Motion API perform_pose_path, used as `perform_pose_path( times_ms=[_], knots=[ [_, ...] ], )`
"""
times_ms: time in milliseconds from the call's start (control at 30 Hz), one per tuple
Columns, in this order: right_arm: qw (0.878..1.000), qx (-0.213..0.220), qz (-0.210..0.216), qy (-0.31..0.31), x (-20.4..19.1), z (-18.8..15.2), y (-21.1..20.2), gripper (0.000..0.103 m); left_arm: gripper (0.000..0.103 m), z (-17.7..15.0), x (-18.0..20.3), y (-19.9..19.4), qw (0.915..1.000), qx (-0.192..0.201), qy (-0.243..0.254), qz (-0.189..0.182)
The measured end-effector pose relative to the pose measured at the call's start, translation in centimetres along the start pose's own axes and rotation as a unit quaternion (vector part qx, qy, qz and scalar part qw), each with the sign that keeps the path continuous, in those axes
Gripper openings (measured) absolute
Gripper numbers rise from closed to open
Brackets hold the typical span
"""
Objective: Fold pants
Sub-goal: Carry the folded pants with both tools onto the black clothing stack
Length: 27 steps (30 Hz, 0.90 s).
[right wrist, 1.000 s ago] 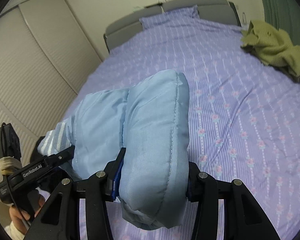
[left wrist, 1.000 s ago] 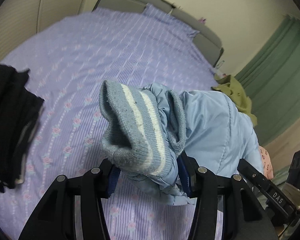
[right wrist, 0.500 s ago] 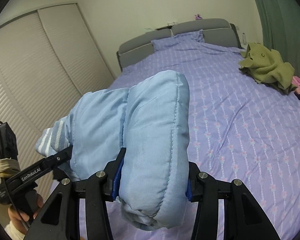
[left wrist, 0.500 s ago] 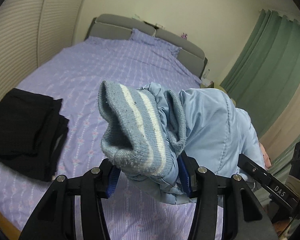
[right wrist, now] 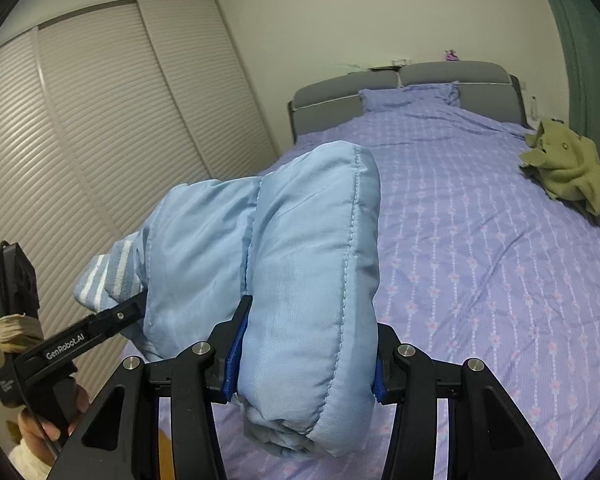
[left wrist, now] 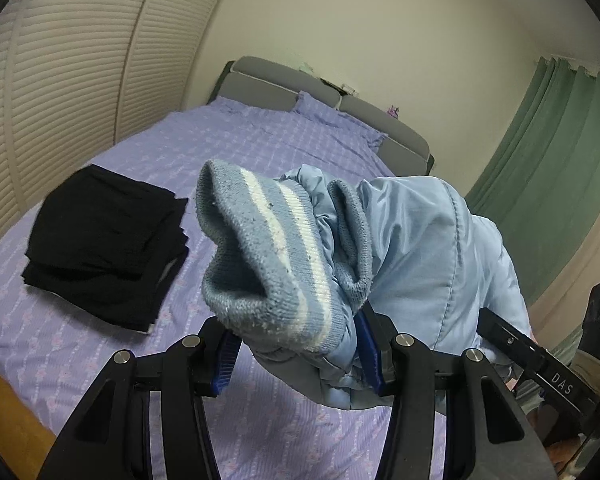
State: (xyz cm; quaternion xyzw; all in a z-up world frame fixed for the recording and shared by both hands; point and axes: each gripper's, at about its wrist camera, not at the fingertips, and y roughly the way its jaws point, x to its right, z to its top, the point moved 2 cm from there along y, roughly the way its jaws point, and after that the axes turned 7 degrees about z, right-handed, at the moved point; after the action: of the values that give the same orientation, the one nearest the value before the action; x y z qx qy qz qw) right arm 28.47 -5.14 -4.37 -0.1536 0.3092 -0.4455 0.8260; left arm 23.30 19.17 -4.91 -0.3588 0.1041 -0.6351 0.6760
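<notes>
Aloft, both grippers clamp padded pants [right wrist: 308,264]

Pants [right wrist: 308,264]: pale blue, quilted w/ stitch lines; cuff [left wrist: 268,264] blue knit w/ white stripes. Bedsheet [right wrist: 480,240]: lilac, pink flower rows. Folded stack [left wrist: 104,240] far left: black. Heap [right wrist: 568,164] far right: olive green. Headboard [right wrist: 428,76] grey, curtain [left wrist: 548,152] green. Tongs [left wrist: 298,344] black, blue pads.
</notes>
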Motion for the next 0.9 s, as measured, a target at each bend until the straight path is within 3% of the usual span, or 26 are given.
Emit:
perform_pose_path(
  times_ms=[267,633,900],
  knots=[
    [0.999,-0.01,0.029,-0.012,-5.4,-0.6,2.2,0.048,0.05,1.2,-5.5,-1.9,0.9995,0.015,-0.01,0.025],
    [0.998,-0.04,0.056,0.013,-15.4,-0.5,12.7,0.048,0.05,6.8,-19.3,-1.4,0.9995,-0.005,-0.01,0.028],
    [0.997,-0.028,0.074,0.022,-20.3,1.5,19.4,0.048,0.05,11.7,-25.6,0.9,0.9998,-0.017,-0.007,0.004]
  ],
)
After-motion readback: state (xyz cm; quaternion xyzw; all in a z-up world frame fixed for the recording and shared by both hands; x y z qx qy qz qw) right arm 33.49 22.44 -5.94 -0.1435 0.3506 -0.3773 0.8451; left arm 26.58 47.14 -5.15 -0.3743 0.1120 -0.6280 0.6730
